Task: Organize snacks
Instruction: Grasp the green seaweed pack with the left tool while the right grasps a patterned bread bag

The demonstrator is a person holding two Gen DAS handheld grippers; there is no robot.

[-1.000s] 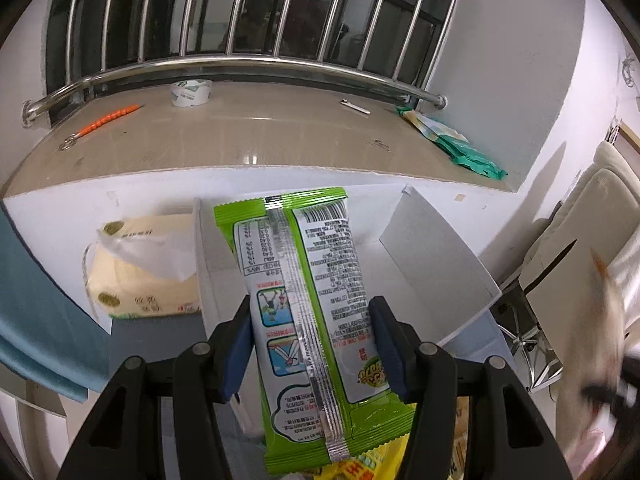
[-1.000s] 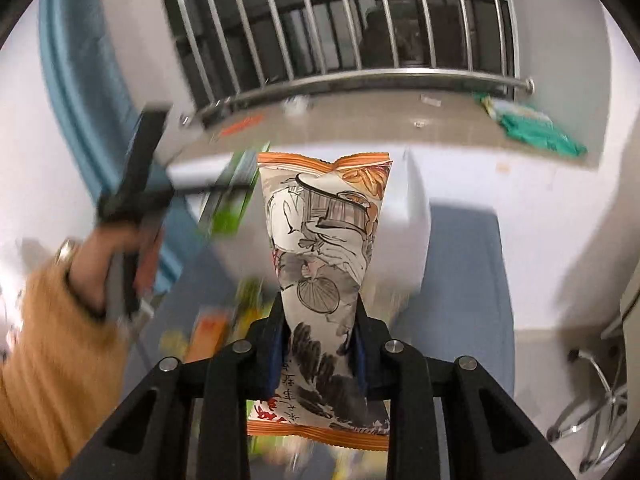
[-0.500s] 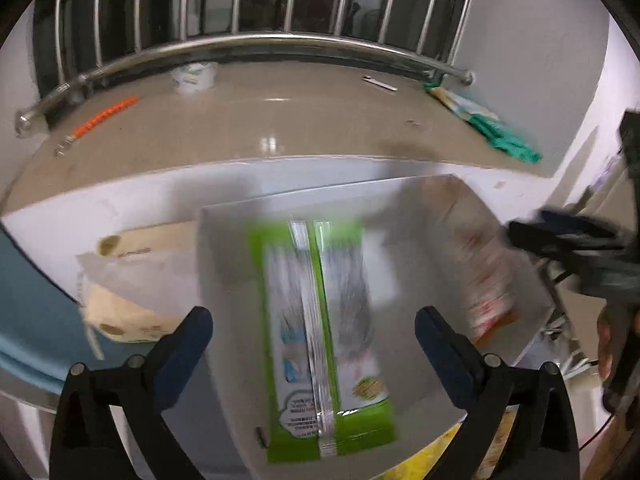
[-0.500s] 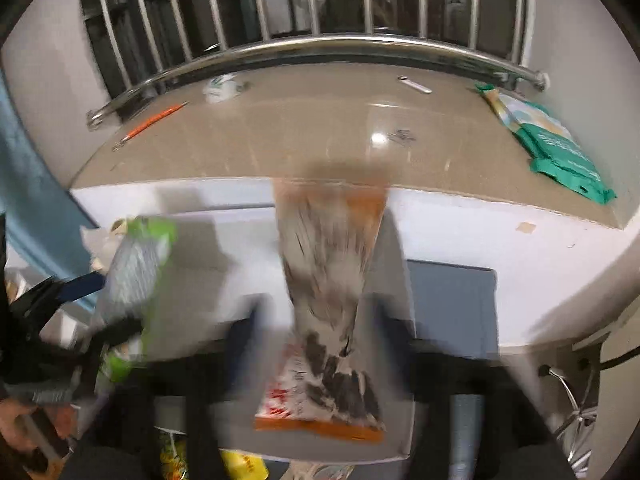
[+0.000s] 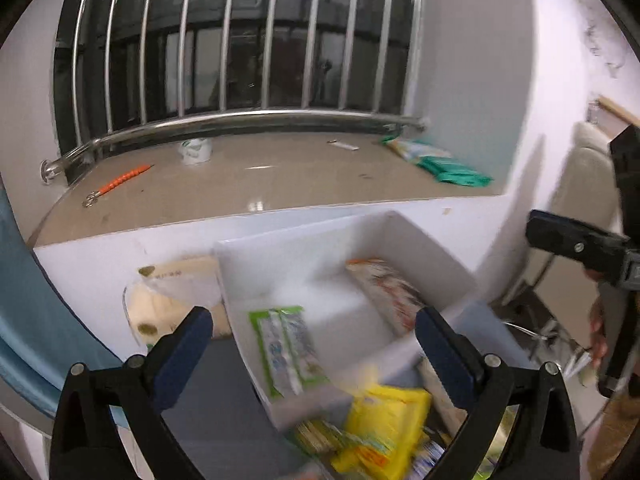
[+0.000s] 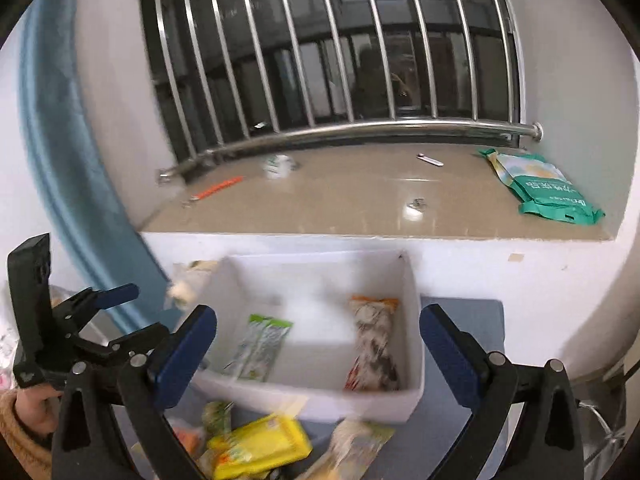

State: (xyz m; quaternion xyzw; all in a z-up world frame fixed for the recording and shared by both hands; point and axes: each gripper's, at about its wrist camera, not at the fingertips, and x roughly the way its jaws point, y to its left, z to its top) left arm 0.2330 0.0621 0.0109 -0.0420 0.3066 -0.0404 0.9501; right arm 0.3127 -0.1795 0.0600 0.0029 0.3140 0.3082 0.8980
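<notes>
White plastic bin (image 6: 414, 308) stands at the far edge of the grey worktop (image 6: 460, 420), against the wall. In it lie a green snack packet (image 6: 262, 346) at left and an orange-topped packet (image 6: 372, 344) at right. Left tongs (image 5: 312, 354) and right tongs (image 6: 318, 354) both gape wide, holding nothing. A yellow packet (image 6: 260, 446) lies nearer, outside the bin.

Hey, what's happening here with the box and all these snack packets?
A person holding a gripper in each hand is sorting snacks into a white box. A green packet and an orange packet lie inside it. The left gripper and right gripper are open and empty. More snacks, including a yellow packet, wait in front.
</notes>
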